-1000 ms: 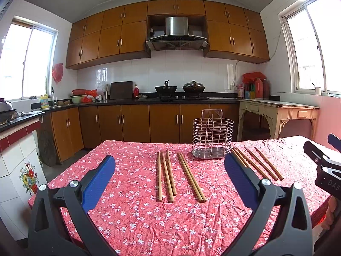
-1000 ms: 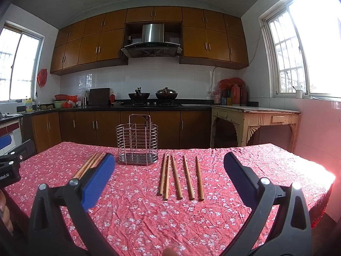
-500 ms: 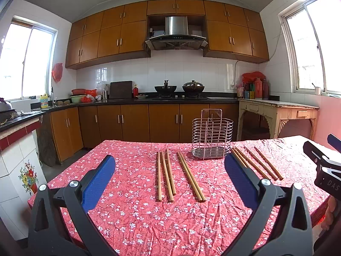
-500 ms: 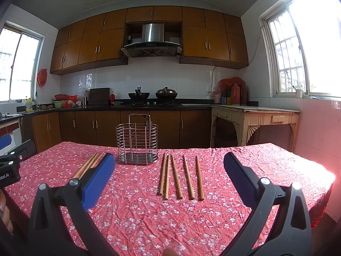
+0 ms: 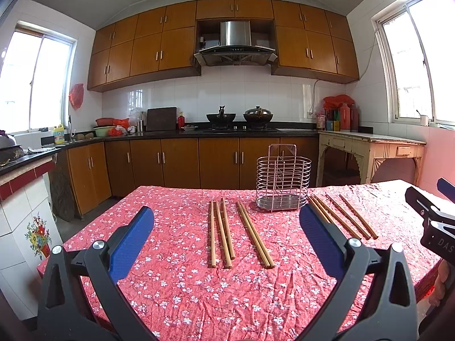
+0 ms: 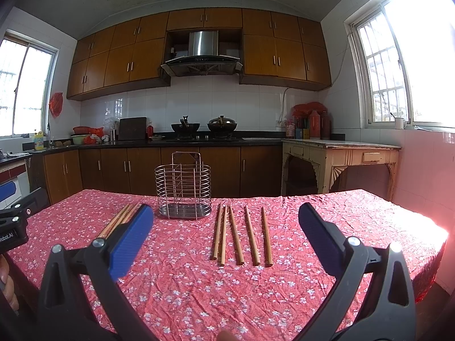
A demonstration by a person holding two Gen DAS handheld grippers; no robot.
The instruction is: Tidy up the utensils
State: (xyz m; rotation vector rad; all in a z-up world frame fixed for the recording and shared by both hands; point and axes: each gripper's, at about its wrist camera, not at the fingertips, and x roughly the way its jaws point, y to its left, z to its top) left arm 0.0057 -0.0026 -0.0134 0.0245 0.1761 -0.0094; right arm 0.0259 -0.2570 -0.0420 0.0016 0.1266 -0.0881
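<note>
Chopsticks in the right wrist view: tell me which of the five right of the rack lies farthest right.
The lone chopstick at the row's right end, nearest the window side. A clear gap separates it from its neighbour, unlike the touching pair at the left end.

Bright daylight from side windows (image 6: 403,65), blown-out glare at right, fisheye-curved edges, sharp focus

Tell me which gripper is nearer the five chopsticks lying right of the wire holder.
Right. The right gripper hovers open straight in front of those chopsticks; the left gripper faces the other group, with these off to its right.
</note>
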